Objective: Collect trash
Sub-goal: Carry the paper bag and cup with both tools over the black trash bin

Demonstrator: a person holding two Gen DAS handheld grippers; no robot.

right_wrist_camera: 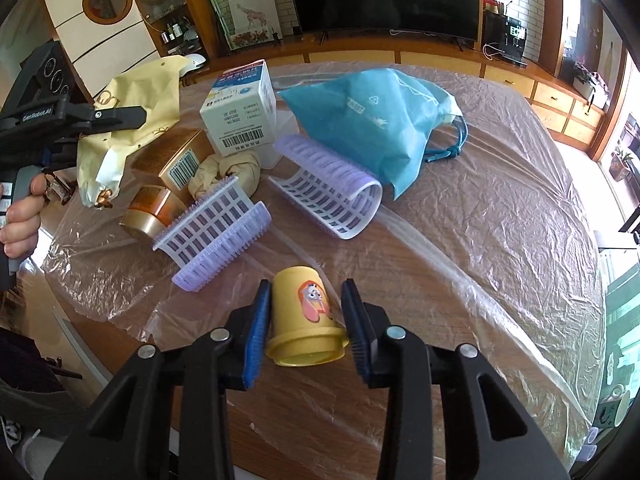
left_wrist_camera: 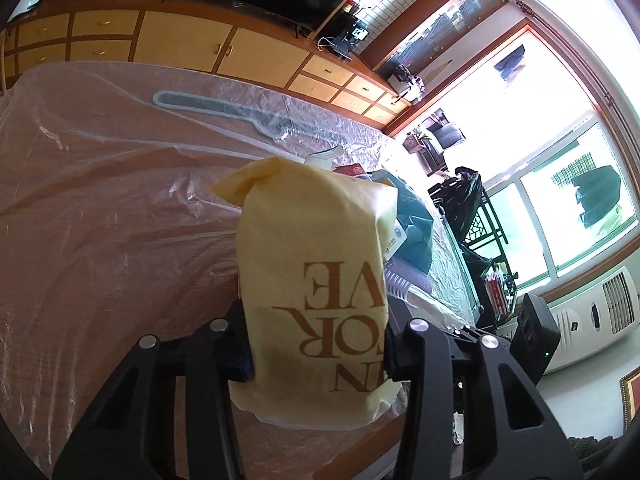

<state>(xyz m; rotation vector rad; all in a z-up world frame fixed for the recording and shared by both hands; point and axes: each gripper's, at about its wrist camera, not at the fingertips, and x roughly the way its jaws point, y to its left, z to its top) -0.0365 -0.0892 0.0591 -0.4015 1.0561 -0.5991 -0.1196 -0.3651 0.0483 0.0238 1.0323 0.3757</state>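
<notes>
My left gripper [left_wrist_camera: 318, 344] is shut on a cream paper bag [left_wrist_camera: 316, 280] with brown letters, held up above the table; it also shows in the right wrist view [right_wrist_camera: 132, 120] at the left. My right gripper [right_wrist_camera: 306, 320] is open, its jaws on either side of a small yellow cup [right_wrist_camera: 306, 320] with a cartoon sticker that lies on its side on the table. The blue pads [right_wrist_camera: 260, 332] stand close to the cup; contact is unclear.
The table wears a clear plastic sheet [right_wrist_camera: 480, 200]. On it lie two purple hair rollers [right_wrist_camera: 216, 232], [right_wrist_camera: 332, 188], a blue drawstring bag [right_wrist_camera: 384, 116], a white box [right_wrist_camera: 240, 108], a gold box [right_wrist_camera: 176, 160], a gold jar [right_wrist_camera: 148, 212] and a cream wad [right_wrist_camera: 228, 172].
</notes>
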